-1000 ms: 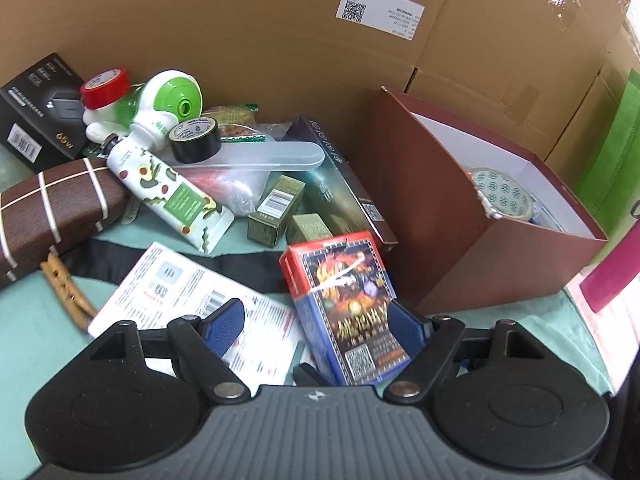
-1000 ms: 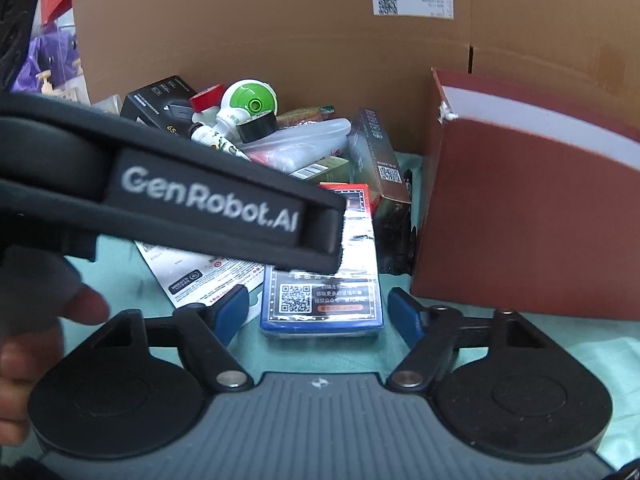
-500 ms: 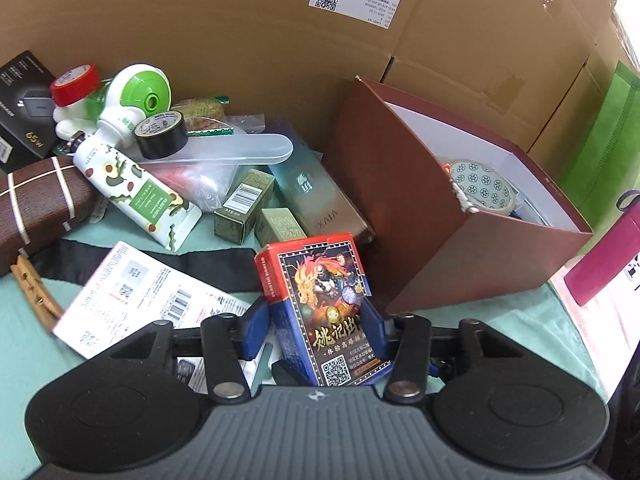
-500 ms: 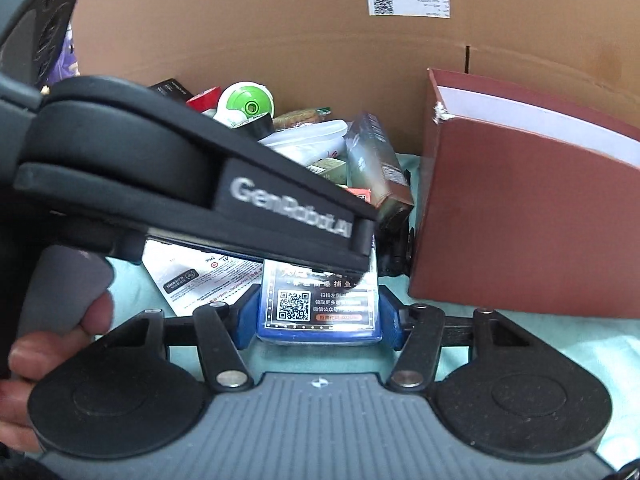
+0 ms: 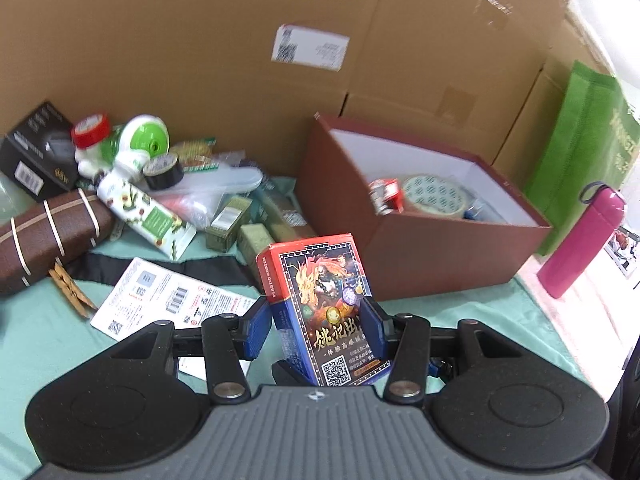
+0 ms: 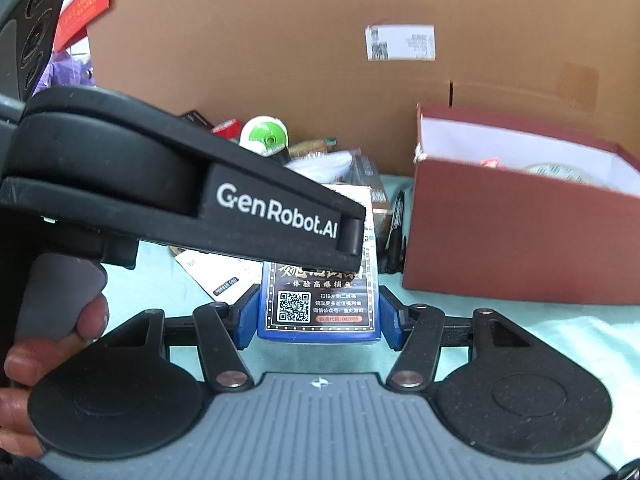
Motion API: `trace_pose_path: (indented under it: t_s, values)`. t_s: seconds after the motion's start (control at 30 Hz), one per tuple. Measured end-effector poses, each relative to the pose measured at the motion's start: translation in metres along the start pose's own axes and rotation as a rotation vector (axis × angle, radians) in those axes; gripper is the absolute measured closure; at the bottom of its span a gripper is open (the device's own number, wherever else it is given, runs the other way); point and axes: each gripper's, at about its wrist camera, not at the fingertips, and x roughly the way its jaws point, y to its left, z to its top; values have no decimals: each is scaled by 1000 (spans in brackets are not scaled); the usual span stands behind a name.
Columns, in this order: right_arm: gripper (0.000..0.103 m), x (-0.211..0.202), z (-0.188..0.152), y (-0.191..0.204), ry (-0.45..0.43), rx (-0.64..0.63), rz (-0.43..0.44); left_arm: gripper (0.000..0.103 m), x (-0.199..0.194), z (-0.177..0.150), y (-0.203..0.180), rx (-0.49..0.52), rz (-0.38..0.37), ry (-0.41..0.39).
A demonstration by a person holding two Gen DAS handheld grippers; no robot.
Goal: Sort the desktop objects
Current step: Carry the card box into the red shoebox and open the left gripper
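Observation:
My left gripper is shut on a red and blue card box and holds it upright, lifted off the green cloth. The same card box shows in the right wrist view between the blue pads of my right gripper, which stand close to its sides; whether they press it I cannot tell. The body of the left gripper crosses the right view and hides the box's top. The open maroon box stands to the right, with a roll of tape inside.
A pile lies at the back left: a black box, a green-capped bottle, black tape, a printed tube, small green boxes and a brown case. A leaflet lies on the cloth. A pink bottle stands right. Cardboard walls the back.
My left gripper closed on the card box and lifted it, tilting it upright. My right gripper's pads narrowed toward the box sides. The maroon box's inside came more into view.

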Motion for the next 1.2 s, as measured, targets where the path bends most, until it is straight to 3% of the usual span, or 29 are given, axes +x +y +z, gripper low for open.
trace_pose_path:
  t_s: [0.27, 0.57, 0.8, 1.2]
  values:
    - [45, -33, 19, -10, -94, -18, -28, 52, -22, 17, -28, 62, -30, -91]
    - [44, -43, 49, -33, -175, -41, -102, 52, -13, 53, -60, 127, -81, -168]
    - [44, -33, 62, -66, -191, -9, -158, 52, 21, 82, -90, 175, -126, -152]
    - [44, 18, 70, -122, -127, 72, -193, 52, 88, 105, -115, 200, -152, -57]
